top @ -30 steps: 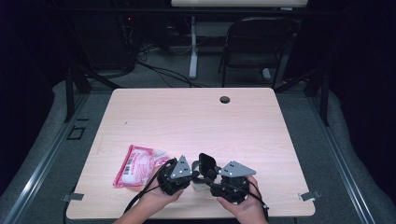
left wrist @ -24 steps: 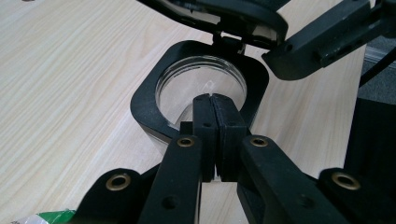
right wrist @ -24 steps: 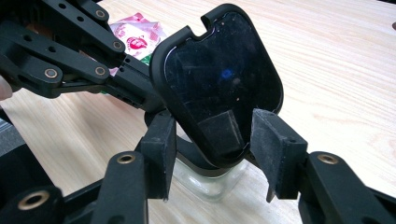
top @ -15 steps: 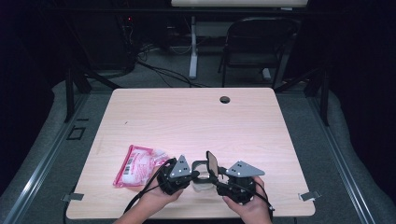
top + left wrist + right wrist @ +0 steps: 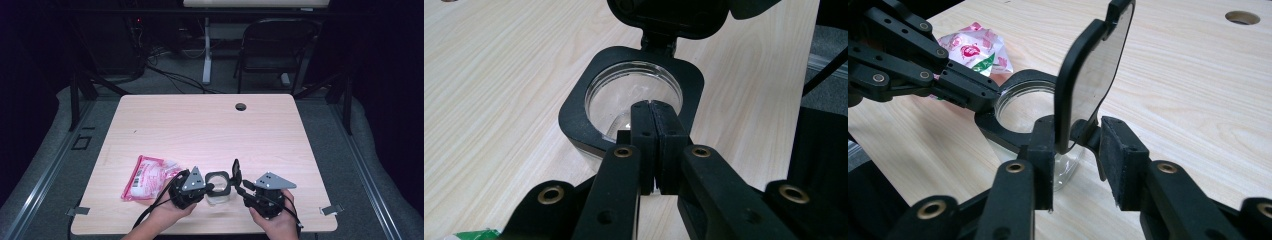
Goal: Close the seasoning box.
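A clear round jar [image 5: 218, 186] with a black square collar [image 5: 574, 107] stands near the table's front edge. Its hinged black lid [image 5: 235, 169] stands upright, open. My left gripper [image 5: 210, 186] is shut on the near side of the collar [image 5: 1023, 107], its pads [image 5: 644, 125] pinched over the rim. My right gripper [image 5: 1078, 125] straddles the lid [image 5: 1093, 75] near its hinge. Its jaws have just been closing with the lid between them. One pad lies against the lid's face, and the other [image 5: 1115, 150] sits just off the hinge.
A pink and white snack packet [image 5: 145, 176] lies left of the jar, beside the left hand. A round cable hole [image 5: 241, 106] sits at the table's far edge. A folding chair [image 5: 280, 45] and cables are on the floor beyond the table.
The lid has swung from a tilted, half-open pose to upright. My right gripper has shifted right and its jaws have narrowed around the lid. The left gripper has stayed put on the collar.
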A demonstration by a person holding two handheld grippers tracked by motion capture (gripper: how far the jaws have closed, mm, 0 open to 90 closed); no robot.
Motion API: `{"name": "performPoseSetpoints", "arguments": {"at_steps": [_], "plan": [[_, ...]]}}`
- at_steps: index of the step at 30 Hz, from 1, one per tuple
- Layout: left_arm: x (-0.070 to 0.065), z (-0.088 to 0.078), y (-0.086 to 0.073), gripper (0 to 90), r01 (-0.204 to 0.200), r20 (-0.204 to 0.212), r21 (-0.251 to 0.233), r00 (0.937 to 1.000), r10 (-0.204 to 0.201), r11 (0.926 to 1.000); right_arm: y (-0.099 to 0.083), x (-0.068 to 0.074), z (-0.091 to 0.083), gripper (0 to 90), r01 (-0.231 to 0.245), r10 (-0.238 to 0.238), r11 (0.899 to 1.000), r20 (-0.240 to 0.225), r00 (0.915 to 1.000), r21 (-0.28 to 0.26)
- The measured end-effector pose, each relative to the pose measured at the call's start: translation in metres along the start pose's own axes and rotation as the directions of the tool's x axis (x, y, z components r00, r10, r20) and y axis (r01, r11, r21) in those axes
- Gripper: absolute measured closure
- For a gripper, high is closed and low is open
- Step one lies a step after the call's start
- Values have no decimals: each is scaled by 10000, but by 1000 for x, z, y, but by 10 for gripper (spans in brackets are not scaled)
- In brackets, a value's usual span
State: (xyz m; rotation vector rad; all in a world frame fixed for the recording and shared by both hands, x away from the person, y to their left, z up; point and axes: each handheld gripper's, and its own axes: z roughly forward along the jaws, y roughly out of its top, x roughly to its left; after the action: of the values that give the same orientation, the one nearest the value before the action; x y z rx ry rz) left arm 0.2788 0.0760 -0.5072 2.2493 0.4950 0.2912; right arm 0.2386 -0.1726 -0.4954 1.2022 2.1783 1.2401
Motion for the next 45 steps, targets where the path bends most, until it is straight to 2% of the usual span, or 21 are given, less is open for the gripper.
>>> {"name": "performPoseSetpoints", "arguments": {"at_steps": [4,6,10,17,20,23,26,29,33,39,43,45], "plan": [[0,0,0,886,173,-3,27,9999,-173,9998,-1,0,1,706,-239,239,9997,107,9997,13],[3,1,1,777,211,-269,-77,9994,-213,9997,-1,1,1,714,-144,143,9999,189,9997,86],[12,2,1,686,702,-431,-106,9966,-706,9975,-2,1,4,726,-258,256,9996,170,9995,108],[24,7,0,649,1100,-695,-225,9914,-1113,9937,-2,-1,7,811,-610,609,9981,73,9981,94],[27,8,0,626,1348,-622,-229,9888,-1360,9906,-1,-2,8,822,-703,702,9974,94,9975,164],[30,9,-1,625,1503,-461,-258,9874,-1514,9883,-1,-4,9,826,-861,860,9962,78,9963,93],[31,11,0,643,1643,-262,-160,9860,-1647,9863,0,-7,10,830,-823,823,9966,28,9966,103],[30,12,-1,640,1662,-292,-212,9856,-1668,9859,0,-13,12,833,-1109,1108,9938,-281,9934,-11],[30,11,-1,635,1590,-269,-148,9869,-1594,9872,0,-16,13,836,-1265,1260,9919,-485,9908,-64],[22,9,-2,621,1187,-639,-149,9908,-1194,9928,3,-19,18,848,-1160,1157,9932,-387,9925,-74],[18,7,-4,605,1199,-683,-158,9903,-1207,9927,9,-20,24,856,-1028,1027,9947,-163,9946,-15],[17,7,-5,597,1350,-639,-279,9886,-1366,9904,11,-21,27,857,-1001,1000,9950,-167,9948,-44]]}}
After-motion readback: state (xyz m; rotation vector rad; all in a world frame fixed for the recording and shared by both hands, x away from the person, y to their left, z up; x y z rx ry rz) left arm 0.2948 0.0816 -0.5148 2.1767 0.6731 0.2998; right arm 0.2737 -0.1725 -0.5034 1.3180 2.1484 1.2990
